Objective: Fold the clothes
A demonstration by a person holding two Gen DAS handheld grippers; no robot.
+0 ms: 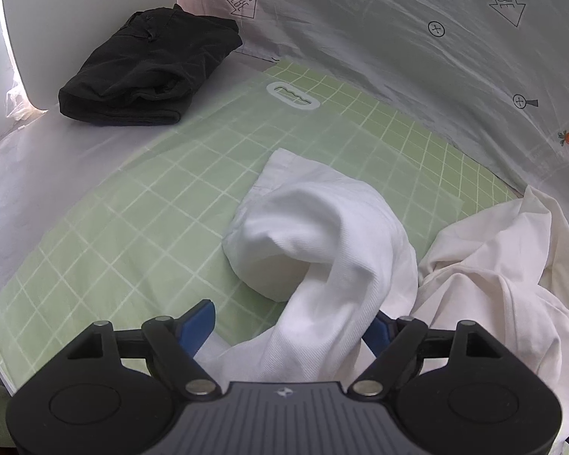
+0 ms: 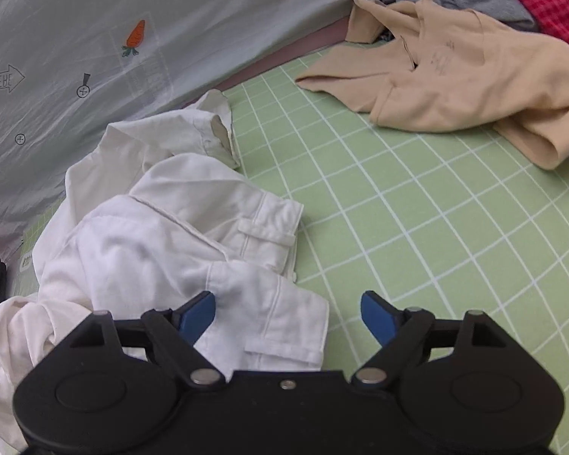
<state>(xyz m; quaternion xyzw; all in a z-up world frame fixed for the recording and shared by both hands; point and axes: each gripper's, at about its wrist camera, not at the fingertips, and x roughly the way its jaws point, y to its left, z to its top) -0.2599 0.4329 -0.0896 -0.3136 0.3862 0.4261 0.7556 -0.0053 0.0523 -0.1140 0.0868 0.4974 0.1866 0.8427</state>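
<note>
Left gripper (image 1: 288, 326) jaws spread wide, rumpled white cotton garment (image 1: 322, 235) draped between them toward 12 o'clock on green gridded mat (image 1: 132, 204), right gripper (image 2: 288, 316) jaws wide apart, garment's pocketed part under the left blue fingertip (image 2: 197, 314), nothing clamped

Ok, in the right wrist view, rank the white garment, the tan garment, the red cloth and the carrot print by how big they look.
1. White garment, though it lies nearest the camera, so its lead is unsure.
2. Tan garment.
3. Red cloth, cut off by the frame edge.
4. Carrot print.
</note>
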